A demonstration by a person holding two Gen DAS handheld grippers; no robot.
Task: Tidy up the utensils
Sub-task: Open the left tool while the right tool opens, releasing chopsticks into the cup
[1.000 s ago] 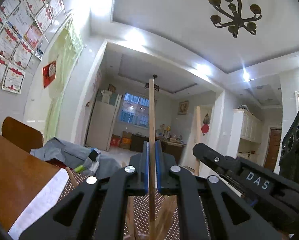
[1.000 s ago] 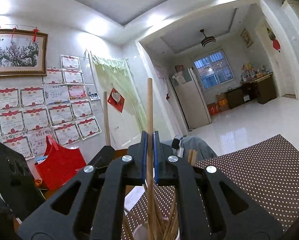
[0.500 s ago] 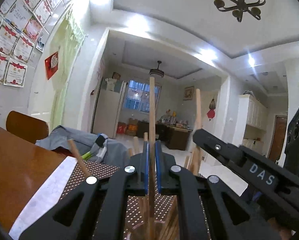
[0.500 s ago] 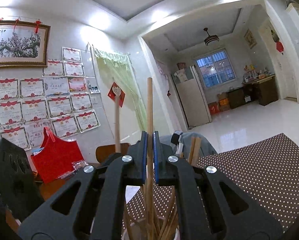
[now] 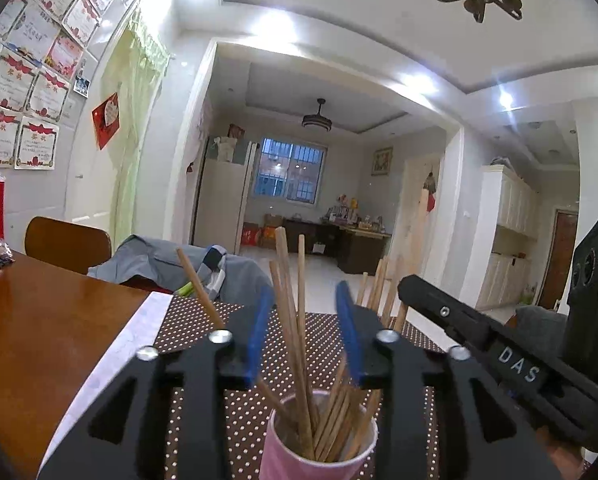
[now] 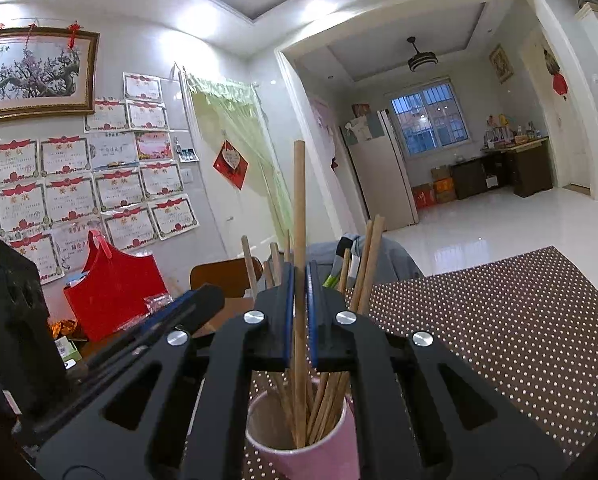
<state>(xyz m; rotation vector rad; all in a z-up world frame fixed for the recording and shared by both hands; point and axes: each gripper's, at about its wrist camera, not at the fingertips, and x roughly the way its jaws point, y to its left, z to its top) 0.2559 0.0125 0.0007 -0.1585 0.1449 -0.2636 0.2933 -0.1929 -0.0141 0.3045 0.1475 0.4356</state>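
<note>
Wooden table (image 5: 39, 328) bearing a brown dotted placemat (image 6: 499, 320). Pink cup (image 6: 299, 444) on the placemat, holding wooden chopsticks (image 5: 331, 408). Left gripper (image 5: 304, 328): jaws just opened, standing apart, clear of the sticks between them. Right gripper (image 6: 300, 312): clamped together on one upright chopstick (image 6: 299, 200) over the cup.

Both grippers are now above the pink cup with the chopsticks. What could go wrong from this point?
1. The right gripper is shut on one chopstick standing in the pink cup; a sideways pull could tip this light cup.
2. The left gripper has just been opening, with loose chopsticks between its pads; they lean at mixed angles and may catch the pads.
3. The two grippers are close together and could collide.
</note>
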